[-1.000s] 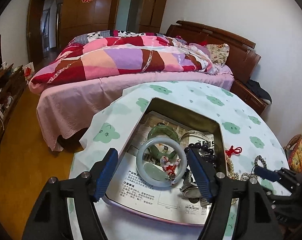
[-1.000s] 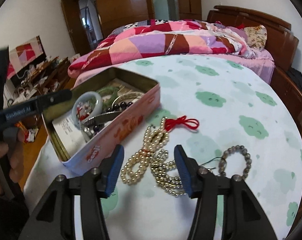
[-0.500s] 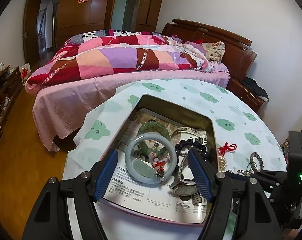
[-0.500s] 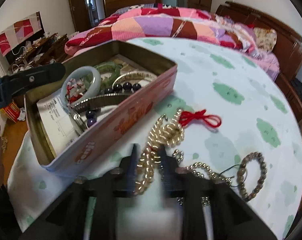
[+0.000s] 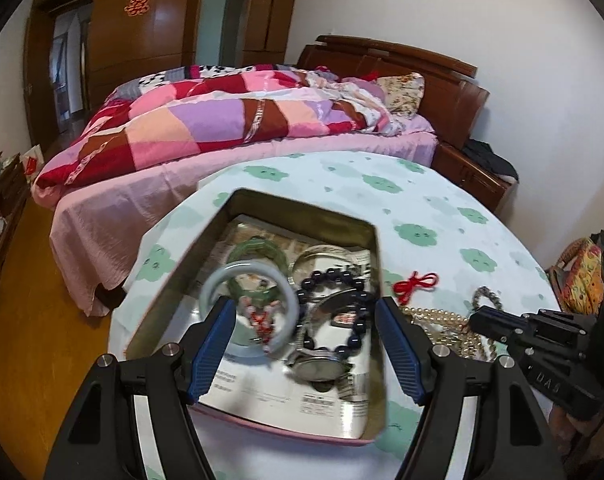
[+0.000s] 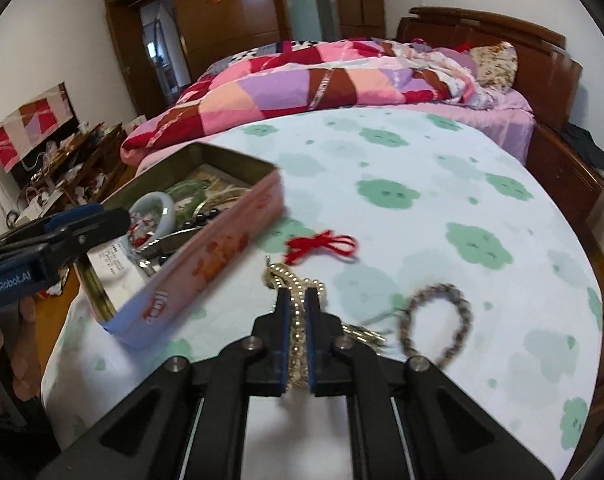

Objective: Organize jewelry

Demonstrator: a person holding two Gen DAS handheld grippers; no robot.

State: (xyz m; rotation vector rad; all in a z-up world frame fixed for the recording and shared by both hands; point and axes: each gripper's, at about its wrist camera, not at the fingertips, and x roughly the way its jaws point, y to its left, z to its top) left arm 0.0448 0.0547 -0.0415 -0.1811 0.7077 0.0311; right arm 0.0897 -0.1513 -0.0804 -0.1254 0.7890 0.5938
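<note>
So the right gripper point(image 6: 297, 300) is now clamping its fingers on the pearls point(image 6: 297, 320), which were lying loose on the worktop point(image 6: 422, 168) a second ago, so they're probably heading for the tin point(image 6: 205, 256) next. The left gripper point(image 5: 306, 344) is hovering over the tin, fingers apart, holding nothing. Counting: one tin, one pearl string, one beaded bracelet point(image 6: 436, 324) outside; inside, two bangles and a few more pieces.

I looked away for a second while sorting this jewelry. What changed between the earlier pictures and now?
The right tool has just been closing and now clamps the pearl necklace on the table. The left tool stays open over the tin. The bead bracelet and the red cord lie where they were.
</note>
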